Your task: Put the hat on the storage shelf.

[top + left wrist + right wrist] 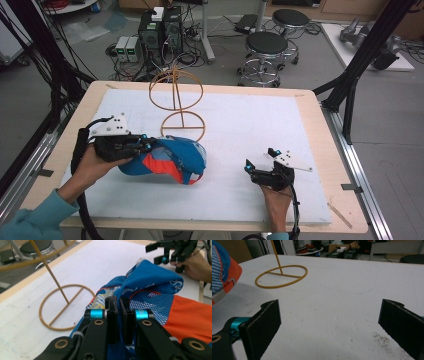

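From my seat the nearest thing is the left tool (118, 302), its jaws clenched on a fold of the cap (167, 159), pinching fabric close to the cap's left edge. The cap sits just in front of the wire stand (177, 102), its blue crown slumped and the orange brim (192, 317) sagging toward the worktop (250, 125).

I judge the cap light and soft: the mesh panels (152, 306) crumple wherever they are pinched, so a grip on the crown alone lets the rest hang and swing. The brim looks like the only stiff part, and I would take hold there, or at the seam where brim meets crown, for better control of how it hangs. The cloth should not slip much between the pads, and nothing about it looks breakable.

To the right of the cap, well apart from it, my right tool (260, 160) rests low over the worktop with its jaws spread wide and nothing between them.

Beyond the cap, the stand's base ring (281, 276) lies flat and its upper hoop (176, 90) rises on a thin post; it looks easy to tip.
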Available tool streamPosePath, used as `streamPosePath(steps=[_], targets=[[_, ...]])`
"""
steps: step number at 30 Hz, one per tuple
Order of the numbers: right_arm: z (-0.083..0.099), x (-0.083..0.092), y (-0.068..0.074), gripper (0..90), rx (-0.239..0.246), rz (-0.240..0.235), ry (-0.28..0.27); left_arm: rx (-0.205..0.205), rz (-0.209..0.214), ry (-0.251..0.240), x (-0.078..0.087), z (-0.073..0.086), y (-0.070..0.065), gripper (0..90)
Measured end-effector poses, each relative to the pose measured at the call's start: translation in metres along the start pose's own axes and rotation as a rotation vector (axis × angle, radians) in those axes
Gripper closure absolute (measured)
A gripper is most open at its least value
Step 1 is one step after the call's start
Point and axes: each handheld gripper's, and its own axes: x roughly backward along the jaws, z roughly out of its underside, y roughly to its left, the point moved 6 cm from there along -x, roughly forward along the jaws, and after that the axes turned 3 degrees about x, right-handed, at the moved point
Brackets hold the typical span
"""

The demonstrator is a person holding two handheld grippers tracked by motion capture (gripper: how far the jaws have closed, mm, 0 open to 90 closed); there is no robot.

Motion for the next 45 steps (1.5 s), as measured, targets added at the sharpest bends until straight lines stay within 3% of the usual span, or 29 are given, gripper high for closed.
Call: streamPosePath(steps=[16, 33, 45], targets=[[0.000, 0.000, 0.000, 3.3, -0.004, -0.001, 0.001, 0.019, 0.009, -0.102, 0.013, -0.063, 0.005, 86.0], [0.000, 0.000, -0.001, 3.3, -0.003, -0.001, -0.004, 0.045, -0.004, -0.204, 0.012, -0.106, 0.018, 85.9], [0.000, 0.000, -0.001, 3.3, -0.003, -0.002, -0.004, 0.044, -0.017, -0.241, 0.011, -0.127, 0.022, 86.0]])
